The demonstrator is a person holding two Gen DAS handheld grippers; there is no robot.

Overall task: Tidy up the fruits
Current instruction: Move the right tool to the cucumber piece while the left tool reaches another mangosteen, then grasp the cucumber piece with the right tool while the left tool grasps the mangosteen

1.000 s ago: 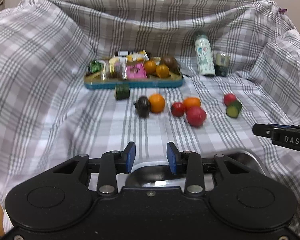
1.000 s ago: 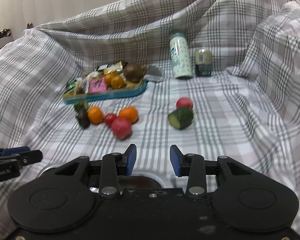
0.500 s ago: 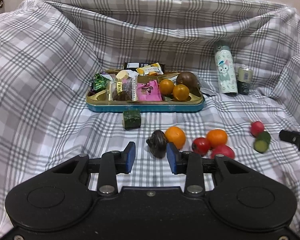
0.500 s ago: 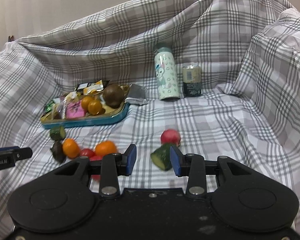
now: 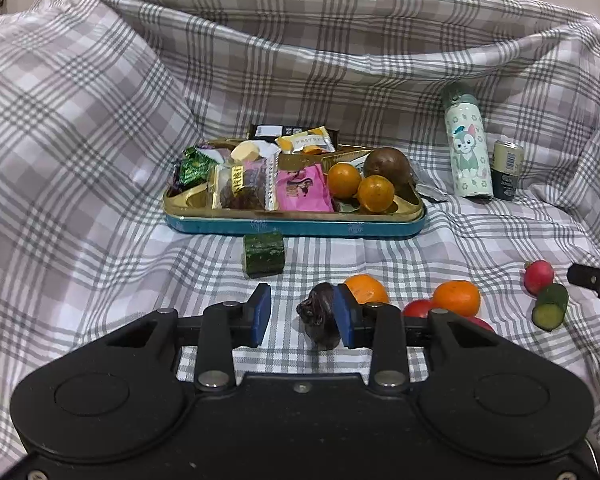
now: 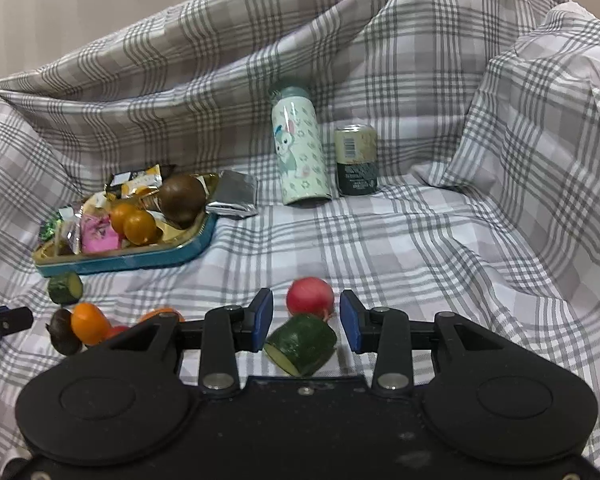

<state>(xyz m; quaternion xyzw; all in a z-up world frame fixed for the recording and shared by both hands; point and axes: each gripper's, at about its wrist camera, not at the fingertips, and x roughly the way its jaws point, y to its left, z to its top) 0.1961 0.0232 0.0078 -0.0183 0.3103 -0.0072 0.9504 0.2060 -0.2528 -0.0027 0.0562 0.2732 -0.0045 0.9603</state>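
**Claws lined up on loose produce in front of the tin tray**

Fruit lay scattered on the checked cloth (image 5: 100, 160) in front of the tin tray (image 5: 292, 224), which held wrapped snacks (image 5: 300, 188), two small oranges (image 5: 360, 186) and a brown round fruit (image 5: 388, 164). The left claw (image 5: 302, 312) stood apart, its right pad beside a dark wrinkled fruit (image 5: 318, 318), likely framing a pickup. Right of that fruit sat more oranges (image 5: 456, 298). The right claw (image 6: 306, 318) was likewise apart, straddling a cucumber piece (image 6: 302, 344) with a red fruit (image 6: 310, 296) just behind. Another cucumber piece (image 5: 263, 254) rested near the tray's front wall.
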